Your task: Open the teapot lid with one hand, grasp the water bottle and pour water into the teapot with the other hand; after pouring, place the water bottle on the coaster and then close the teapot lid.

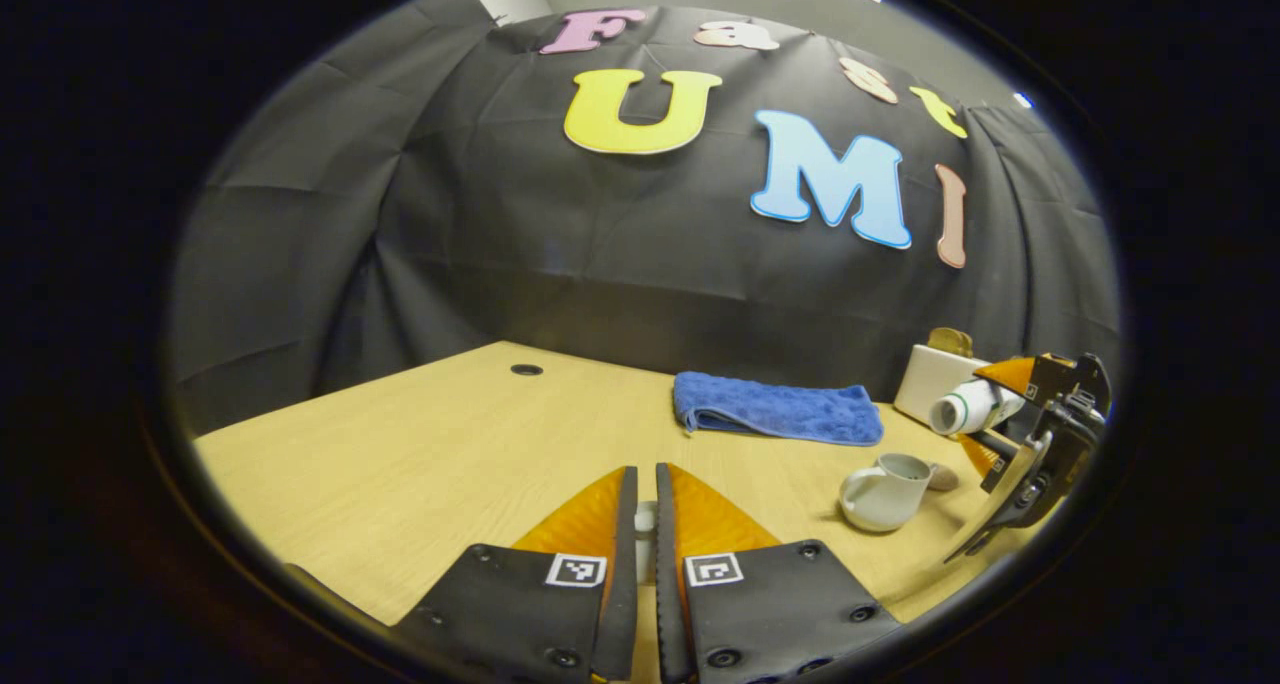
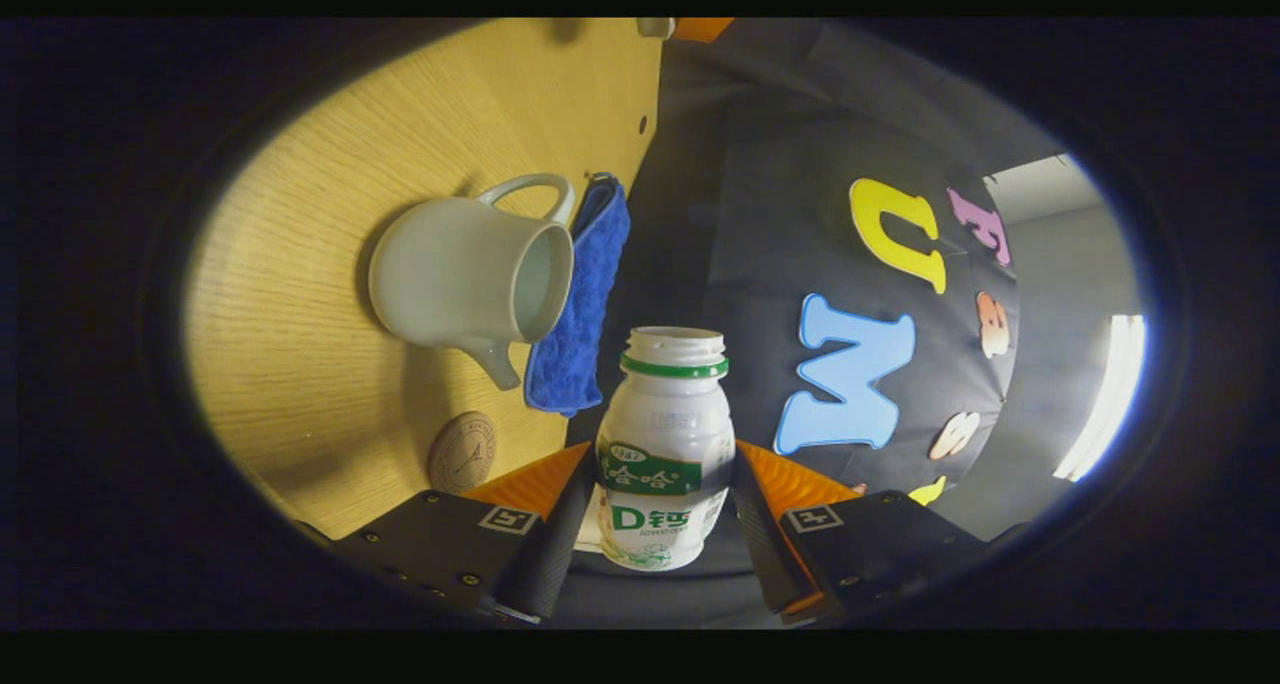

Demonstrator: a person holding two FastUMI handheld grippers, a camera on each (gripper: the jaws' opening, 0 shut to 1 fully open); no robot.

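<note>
Wooden table (image 2: 300,364); bottle (image 2: 665,444) between right fingers (image 2: 560,524) (clamped sideways).

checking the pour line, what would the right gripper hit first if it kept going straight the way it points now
Likely the black cloth wall; the bottle it holds points there. The teapot lies off to the side, though depth is unclear.

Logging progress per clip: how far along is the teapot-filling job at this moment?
Done: the teapot stands open on the table, and the left gripper pinches something small and pale, likely the lid. In hand: the right gripper clamps the uncapped water bottle, tipped on its side near the teapot; no stream is visible. Left: finishing the pour, setting the bottle on the coaster, closing the lid.
</note>
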